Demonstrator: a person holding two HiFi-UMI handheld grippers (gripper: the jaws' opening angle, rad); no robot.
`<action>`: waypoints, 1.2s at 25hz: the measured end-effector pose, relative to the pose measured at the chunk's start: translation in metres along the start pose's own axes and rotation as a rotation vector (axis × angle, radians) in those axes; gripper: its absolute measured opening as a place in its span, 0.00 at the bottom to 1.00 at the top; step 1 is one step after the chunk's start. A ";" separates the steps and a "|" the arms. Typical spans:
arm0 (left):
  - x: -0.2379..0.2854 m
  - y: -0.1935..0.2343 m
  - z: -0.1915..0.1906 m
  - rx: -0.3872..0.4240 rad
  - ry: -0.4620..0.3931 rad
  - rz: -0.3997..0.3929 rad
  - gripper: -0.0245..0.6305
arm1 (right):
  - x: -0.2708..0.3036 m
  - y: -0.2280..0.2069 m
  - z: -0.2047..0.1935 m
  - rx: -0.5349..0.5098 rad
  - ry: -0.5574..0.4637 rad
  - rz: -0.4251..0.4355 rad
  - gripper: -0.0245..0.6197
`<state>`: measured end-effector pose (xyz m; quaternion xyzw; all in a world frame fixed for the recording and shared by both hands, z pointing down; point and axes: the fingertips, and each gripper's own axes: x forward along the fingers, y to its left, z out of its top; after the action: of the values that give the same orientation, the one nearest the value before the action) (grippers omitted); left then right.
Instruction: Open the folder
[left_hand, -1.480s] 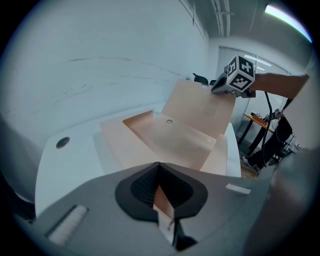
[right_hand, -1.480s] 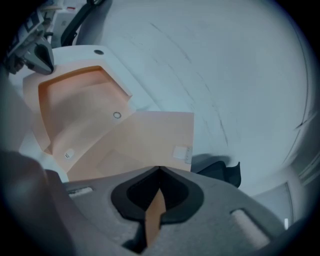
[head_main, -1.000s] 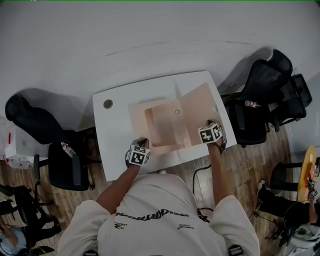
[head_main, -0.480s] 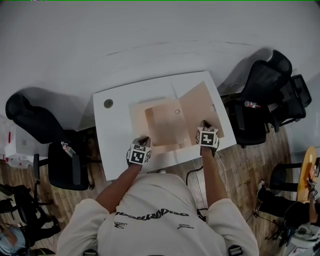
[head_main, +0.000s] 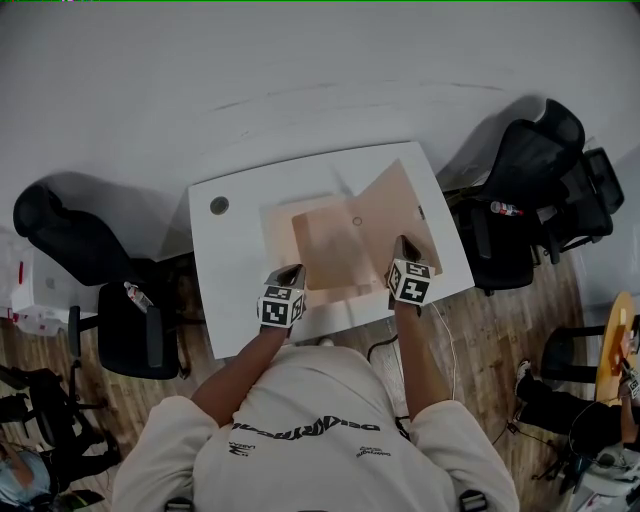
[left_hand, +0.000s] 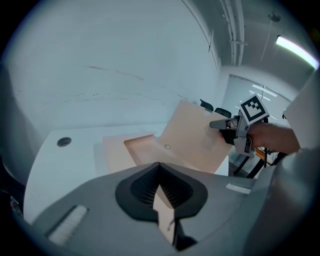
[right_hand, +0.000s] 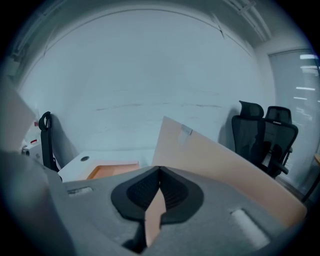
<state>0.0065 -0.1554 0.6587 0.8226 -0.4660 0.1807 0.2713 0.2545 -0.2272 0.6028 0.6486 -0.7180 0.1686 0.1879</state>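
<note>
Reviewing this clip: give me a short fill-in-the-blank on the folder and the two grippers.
The folder lies on a ___ table.
The left gripper and the right gripper both have jaws ___ on the folder.
In the head view, the folder's raised flap is on its ___ side.
Missing: white; shut; right.

A white tabletop (head_main: 226, 298) carries a peach folder (head_main: 325, 248) near its middle, with the folder's right cover tilted up. A round grey grommet (head_main: 219, 205) sits well left of the folder.
</note>
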 end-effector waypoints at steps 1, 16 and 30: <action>-0.002 -0.002 0.004 -0.001 -0.011 -0.001 0.04 | -0.002 0.003 0.002 0.004 -0.012 0.006 0.04; -0.021 -0.012 0.034 -0.023 -0.104 -0.009 0.04 | -0.032 0.067 0.019 0.091 -0.147 0.140 0.04; -0.049 -0.031 0.074 0.000 -0.210 -0.030 0.04 | -0.057 0.113 0.023 0.087 -0.175 0.231 0.04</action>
<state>0.0124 -0.1551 0.5654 0.8437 -0.4797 0.0895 0.2238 0.1461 -0.1776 0.5546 0.5816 -0.7934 0.1628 0.0756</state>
